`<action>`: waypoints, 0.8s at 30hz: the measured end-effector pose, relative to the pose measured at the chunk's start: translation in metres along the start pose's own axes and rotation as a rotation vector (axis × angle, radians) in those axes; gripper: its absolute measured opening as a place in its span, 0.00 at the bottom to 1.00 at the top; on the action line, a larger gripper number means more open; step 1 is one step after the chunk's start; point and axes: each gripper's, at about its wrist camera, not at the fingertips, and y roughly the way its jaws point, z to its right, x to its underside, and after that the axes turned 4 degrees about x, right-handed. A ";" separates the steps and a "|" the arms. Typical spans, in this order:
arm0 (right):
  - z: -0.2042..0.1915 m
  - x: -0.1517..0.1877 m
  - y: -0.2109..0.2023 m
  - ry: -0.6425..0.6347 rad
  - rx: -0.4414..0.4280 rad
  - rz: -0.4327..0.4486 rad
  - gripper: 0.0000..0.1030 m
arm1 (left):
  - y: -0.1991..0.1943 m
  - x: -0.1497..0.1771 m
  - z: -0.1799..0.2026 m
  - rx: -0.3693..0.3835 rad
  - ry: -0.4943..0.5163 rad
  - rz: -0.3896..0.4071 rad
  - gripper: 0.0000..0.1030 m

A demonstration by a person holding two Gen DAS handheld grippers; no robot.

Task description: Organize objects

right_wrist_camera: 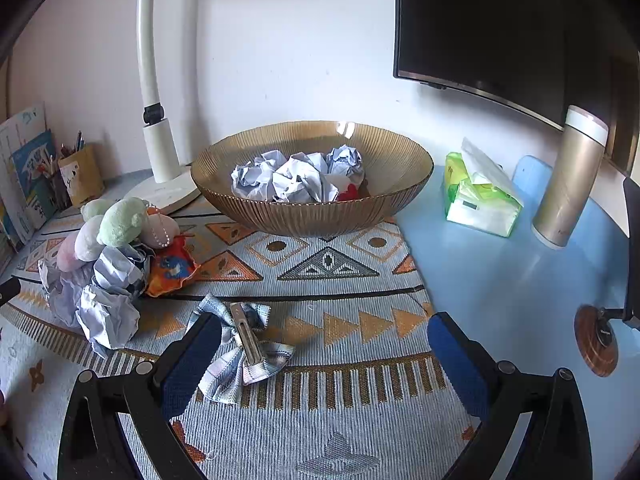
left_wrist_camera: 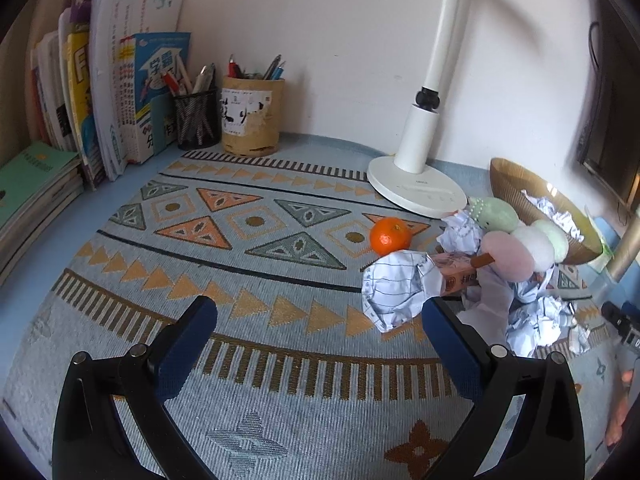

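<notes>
**Paper Balls Still to Be Cleared into the Bowl**

At the far left, books [left_wrist_camera: 100, 92] are stood against the wall, with two pen pots [left_wrist_camera: 252, 114] beside them. The left gripper [left_wrist_camera: 320, 336] is held wide apart and empty over the patterned mat [left_wrist_camera: 240, 248]. Just beyond its right finger a paper ball [left_wrist_camera: 394, 290] is seen, touching a small carton [left_wrist_camera: 460, 274]; an orange [left_wrist_camera: 390, 234] lies just behind, and a lamp [left_wrist_camera: 416, 184] stands further back. A plush skewer [left_wrist_camera: 520, 246] is piled on more crumpled paper [left_wrist_camera: 532, 320].

In the right view the same heap [right_wrist_camera: 108, 292] is found at the left, with an orange wrapper [right_wrist_camera: 170, 270] against it. A hair bow [right_wrist_camera: 244, 344] lies beside the left finger of the right gripper [right_wrist_camera: 324, 344], which is likewise spread wide and holds nothing. The bowl [right_wrist_camera: 312, 216] stands behind, already holding several paper balls. Tissues [right_wrist_camera: 480, 200] and a flask [right_wrist_camera: 568, 180] are set on the bare desk at the right.

The step in hand is judged to be the gathering of loose paper into the bowl. The nearest ball should be approached squarely, so that it is centred between the fingers and the carton is not caught. Only light closure is needed, since crumpled paper is easily compressed. The plush is likely to be toppled if paper beneath it is pulled out first.
</notes>
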 end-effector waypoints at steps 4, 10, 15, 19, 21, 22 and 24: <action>0.000 0.000 -0.001 -0.003 0.004 0.006 1.00 | 0.000 0.000 0.006 -0.014 0.030 0.001 0.99; -0.004 0.001 -0.004 -0.021 0.001 0.023 1.00 | -0.001 0.002 0.014 -0.032 0.068 0.003 0.99; -0.007 0.001 -0.006 -0.038 0.001 0.036 1.00 | -0.001 0.003 0.021 -0.031 0.105 0.000 0.99; -0.008 0.002 -0.005 -0.040 0.001 0.032 1.00 | -0.001 0.003 0.019 -0.027 0.088 0.000 0.99; -0.008 0.002 -0.005 -0.041 0.001 0.032 1.00 | -0.002 0.003 0.019 -0.029 0.087 0.003 0.99; -0.008 0.002 -0.005 -0.041 0.002 0.032 1.00 | -0.002 0.003 0.020 -0.029 0.090 0.003 0.99; -0.008 0.002 -0.005 -0.040 0.002 0.034 1.00 | -0.002 0.004 0.020 -0.029 0.091 0.002 0.99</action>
